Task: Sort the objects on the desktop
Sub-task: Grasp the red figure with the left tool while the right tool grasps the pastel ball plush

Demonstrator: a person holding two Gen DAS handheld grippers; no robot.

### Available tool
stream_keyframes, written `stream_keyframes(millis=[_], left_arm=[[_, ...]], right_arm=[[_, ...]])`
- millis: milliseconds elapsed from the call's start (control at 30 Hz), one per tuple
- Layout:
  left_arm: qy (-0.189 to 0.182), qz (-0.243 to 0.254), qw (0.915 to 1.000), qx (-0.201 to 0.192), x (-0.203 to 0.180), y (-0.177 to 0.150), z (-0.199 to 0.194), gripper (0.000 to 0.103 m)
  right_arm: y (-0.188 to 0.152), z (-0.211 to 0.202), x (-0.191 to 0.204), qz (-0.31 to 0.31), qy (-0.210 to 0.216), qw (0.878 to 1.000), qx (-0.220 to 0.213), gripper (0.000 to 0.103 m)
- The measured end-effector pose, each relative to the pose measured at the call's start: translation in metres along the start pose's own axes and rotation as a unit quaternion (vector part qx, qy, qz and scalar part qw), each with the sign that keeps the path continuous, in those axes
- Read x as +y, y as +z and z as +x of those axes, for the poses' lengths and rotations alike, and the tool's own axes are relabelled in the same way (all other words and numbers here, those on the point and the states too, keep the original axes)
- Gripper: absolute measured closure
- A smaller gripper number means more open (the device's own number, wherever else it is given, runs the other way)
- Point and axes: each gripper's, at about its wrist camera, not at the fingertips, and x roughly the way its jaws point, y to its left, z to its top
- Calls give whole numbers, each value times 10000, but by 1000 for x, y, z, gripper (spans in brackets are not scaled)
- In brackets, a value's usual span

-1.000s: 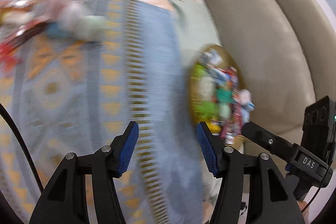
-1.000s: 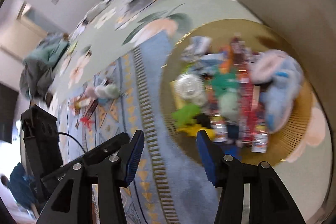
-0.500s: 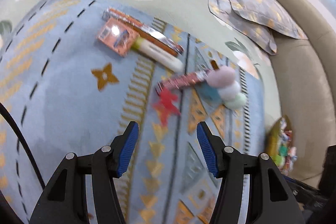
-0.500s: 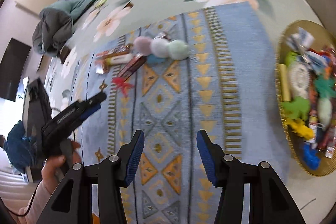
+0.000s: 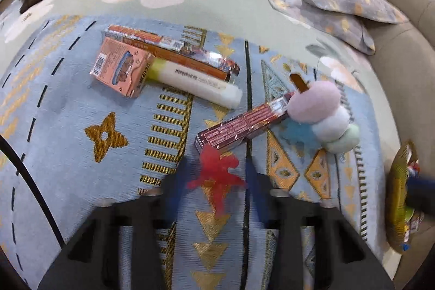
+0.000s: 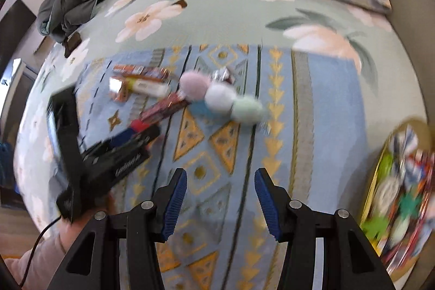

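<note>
Red star-shaped toy (image 5: pixel 217 175) lies flat on the blue patterned rug (image 5: pixel 68 154), directly between the blurred blue fingers (image 5: pixel 178 186) of the left tool (image 5: pixel 216 190) in the left wrist view. The jaws are closing around it, but whether the pads already press on it cannot be told through the blur. One long arm of the toy points down toward the camera. Just above it a dark red foil bar (image 5: pixel 242 127) runs diagonally, its upper right end against a skewer of pink, white and green pompoms (image 5: pixel 323 116). Farther up left sit a pink carton (image 5: pixel 119 69), a white tube (image 5: pixel 195 82) and a long orange box (image 5: pixel 168 50), packed side by side. A gold tray (image 5: pixel 399 203) of small things shows at the right edge.

From the right wrist view, the right tool (image 6: pixel 220 196) hangs over bare rug (image 6: pixel 326 99) with its jaws spread and nothing between them. The left tool (image 6: pixel 122 148) is at the left, angled down at the red toy (image 6: pixel 137 124). The pompoms (image 6: pixel 220 97) lie across the rug's middle, the gold tray (image 6: pixel 369 195) at the right
</note>
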Motion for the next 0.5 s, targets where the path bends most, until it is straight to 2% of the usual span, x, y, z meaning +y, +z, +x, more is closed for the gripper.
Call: stream_keyframes(millis=[100, 233, 367, 500], left_arm=[[-110, 98, 9999, -9, 2, 1, -4, 76], [-293, 152, 9994, 94, 8, -3, -13, 76], [-414, 162, 9989, 159, 12, -9, -25, 76], [-433, -3, 9987, 256, 18, -15, -28, 76]], right_arm=[[27, 20, -1, -258, 105, 9996, 4, 52], [52, 52, 11, -899, 141, 9955, 252, 52], [66, 79, 21, -1417, -3, 9891, 397, 52], [75, 94, 28, -1584, -31, 9863, 467, 52]])
